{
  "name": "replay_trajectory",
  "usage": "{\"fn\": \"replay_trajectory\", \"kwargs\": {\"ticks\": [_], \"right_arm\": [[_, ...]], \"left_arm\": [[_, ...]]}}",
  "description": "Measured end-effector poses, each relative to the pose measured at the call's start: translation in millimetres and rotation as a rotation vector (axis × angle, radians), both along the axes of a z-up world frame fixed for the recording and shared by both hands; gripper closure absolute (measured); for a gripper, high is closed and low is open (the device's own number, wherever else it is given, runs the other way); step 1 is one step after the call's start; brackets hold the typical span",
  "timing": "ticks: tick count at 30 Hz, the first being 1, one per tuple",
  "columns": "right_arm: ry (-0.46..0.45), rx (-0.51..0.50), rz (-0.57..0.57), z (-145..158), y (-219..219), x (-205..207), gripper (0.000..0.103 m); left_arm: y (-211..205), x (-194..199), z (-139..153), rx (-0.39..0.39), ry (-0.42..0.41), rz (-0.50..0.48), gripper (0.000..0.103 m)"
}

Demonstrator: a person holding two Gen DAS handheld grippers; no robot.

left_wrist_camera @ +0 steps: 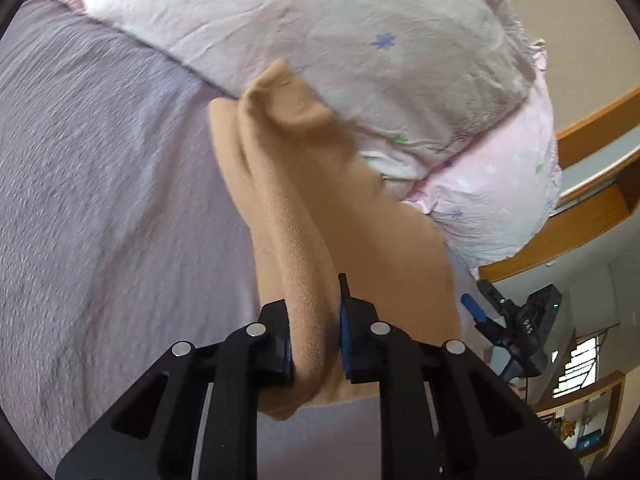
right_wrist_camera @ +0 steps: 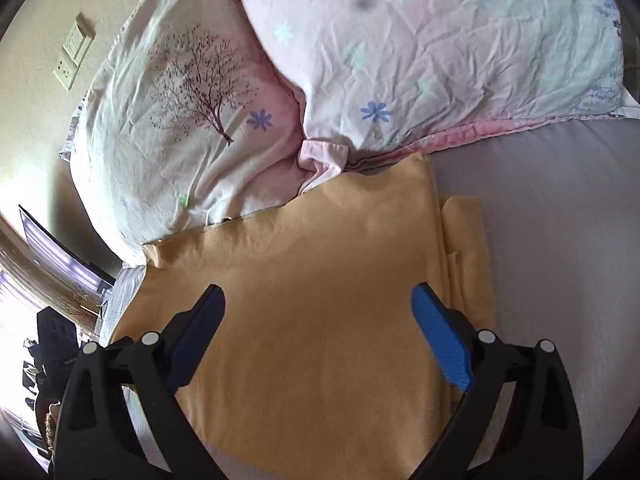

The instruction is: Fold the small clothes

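Observation:
A tan fleece garment [left_wrist_camera: 304,208] lies on the grey bed sheet [left_wrist_camera: 100,168] against the pillows. My left gripper [left_wrist_camera: 316,344] is shut on a raised fold of the garment, which hangs bunched between its pads. In the right wrist view the same tan garment [right_wrist_camera: 320,280] lies mostly flat, with a folded layer along its right side. My right gripper [right_wrist_camera: 320,336] is open and hovers just above the flat garment, its blue pad [right_wrist_camera: 444,344] near the folded edge. It also shows in the left wrist view [left_wrist_camera: 504,320] beyond the garment.
Two pink-white flowered pillows [right_wrist_camera: 192,120] [right_wrist_camera: 440,52] lie at the bed's head, touching the garment's far edge. A wall with a socket plate [right_wrist_camera: 74,52] is at left. A wooden frame [left_wrist_camera: 592,128] and shelves stand beyond the bed.

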State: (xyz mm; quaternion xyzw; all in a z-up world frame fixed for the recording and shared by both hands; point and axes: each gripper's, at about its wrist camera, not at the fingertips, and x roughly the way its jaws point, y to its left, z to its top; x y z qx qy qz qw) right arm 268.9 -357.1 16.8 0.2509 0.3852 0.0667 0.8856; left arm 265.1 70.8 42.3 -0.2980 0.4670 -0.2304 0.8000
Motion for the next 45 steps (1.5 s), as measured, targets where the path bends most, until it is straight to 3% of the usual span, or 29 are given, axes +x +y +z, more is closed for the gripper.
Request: {"fn": "replay_trajectory", "kwargs": {"ticks": [3, 6, 10, 13, 15, 16, 17, 19, 22, 24, 27, 30, 31, 32, 33, 36, 38, 43, 45], "right_arm": [[-0.045, 0.004, -0.058, 13.5, -27.6, -22.6, 0.009], [-0.075, -0.007, -0.121, 20.3, -48.5, -41.4, 0.009], [-0.048, -0.007, -0.205, 16.7, -77.9, -59.4, 0.009], [-0.015, -0.005, -0.236, 12.4, -93.8, -68.1, 0.009], [-0.019, -0.02, -0.233, 15.0, -98.6, -71.7, 0.009], [-0.029, -0.018, -0.221, 18.3, -99.7, -73.0, 0.009], [-0.039, -0.005, -0.205, 19.5, -99.6, -74.0, 0.009], [-0.065, 0.037, -0.123, 25.4, -88.4, -70.3, 0.013], [-0.082, 0.004, -0.004, 34.9, -60.1, -65.4, 0.026], [-0.087, -0.043, 0.055, 39.1, -42.3, -68.8, 0.035], [-0.092, -0.105, 0.129, 41.1, -20.5, -77.2, 0.042], [-0.032, -0.176, 0.16, 34.3, -3.8, -75.4, 0.042], [-0.004, -0.208, 0.173, 28.5, 1.5, -72.5, 0.057], [0.024, -0.247, 0.173, 22.9, 5.0, -69.7, 0.095], [0.043, -0.263, 0.16, 18.4, 5.3, -69.3, 0.094], [-0.018, -0.21, 0.074, 25.0, -15.6, -86.1, 0.095], [-0.017, -0.159, 0.049, 23.1, -29.0, -97.6, 0.095], [0.1, -0.152, 0.041, -14.2, -30.4, -99.1, 0.095], [0.105, -0.145, 0.045, -16.9, -30.2, -99.7, 0.095]], "left_arm": [[-45.2, 2.5, 40.0, -0.061, -0.101, -0.092, 0.087], [-125.3, 4.4, 63.2, -0.069, -0.166, -0.237, 0.087], [-261.4, 5.0, 37.1, 0.025, -0.12, -0.467, 0.081], [-319.6, -8.9, 15.7, 0.126, -0.082, -0.632, 0.079], [-317.3, -22.6, 23.2, 0.031, -0.128, -0.705, 0.077], [-308.0, -26.3, 30.6, 0.014, -0.164, -0.702, 0.066], [-293.5, -27.7, 38.8, 0.013, -0.2, -0.666, 0.052], [-256.7, -25.3, 50.1, 0.015, -0.253, -0.567, 0.044], [-213.6, -24.3, 51.7, 0.134, -0.277, -0.474, 0.044], [-198.6, -26.3, 45.5, 0.172, -0.271, -0.468, 0.044], [-189.5, -41.2, 38.5, 0.211, -0.303, -0.526, 0.044], [-213.2, -62.6, 29.6, 0.331, -0.398, -0.609, 0.044], [-219.2, -70.2, 25.2, 0.374, -0.427, -0.639, 0.042], [-227.7, -75.2, 20.3, 0.417, -0.443, -0.658, 0.042], [-235.1, -78.3, 13.7, 0.458, -0.446, -0.676, 0.042], [-238.5, -88.3, -4.8, 0.521, -0.42, -0.704, 0.042], [-237.9, -86.9, -12.9, 0.507, -0.398, -0.727, 0.042], [-233.9, -89.5, -23.5, 0.512, -0.386, -0.769, 0.043], [-229.9, -95.1, -24.1, 0.518, -0.385, -0.781, 0.043]]}}
